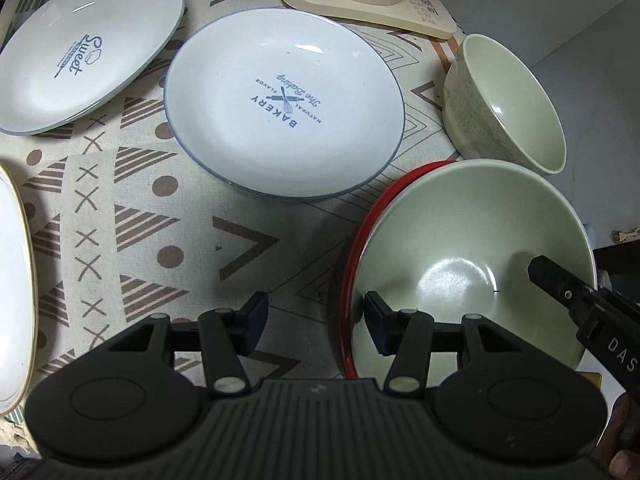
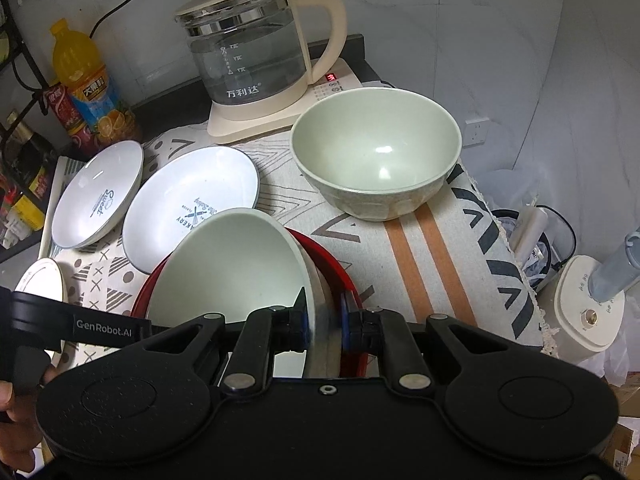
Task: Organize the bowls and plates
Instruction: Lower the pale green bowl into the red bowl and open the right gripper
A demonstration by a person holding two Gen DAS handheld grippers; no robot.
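My right gripper (image 2: pixel 323 322) is shut on the near rim of a pale green bowl (image 2: pixel 232 264), tilted over a red-rimmed plate (image 2: pixel 336 268). In the left wrist view that bowl (image 1: pixel 472 240) sits in the red-rimmed plate (image 1: pixel 356 248), with one right finger (image 1: pixel 560 284) inside it. My left gripper (image 1: pixel 316 316) is open and empty, its right finger at the red plate's edge. A second green bowl (image 1: pixel 508 100) (image 2: pixel 376 148) stands upright further back. A "Bakery" plate (image 1: pixel 284 104) (image 2: pixel 192 208) and a "Sweet" plate (image 1: pixel 88 44) (image 2: pixel 100 192) lie on the cloth.
A gold-rimmed white plate (image 1: pixel 12 280) (image 2: pixel 40 280) lies at the left edge. A glass kettle (image 2: pixel 260 52) on its cream base (image 1: pixel 360 4) stands at the back. Drink bottles (image 2: pixel 88 84) stand back left. The table drops off at the right, with a small appliance (image 2: pixel 588 308) below.
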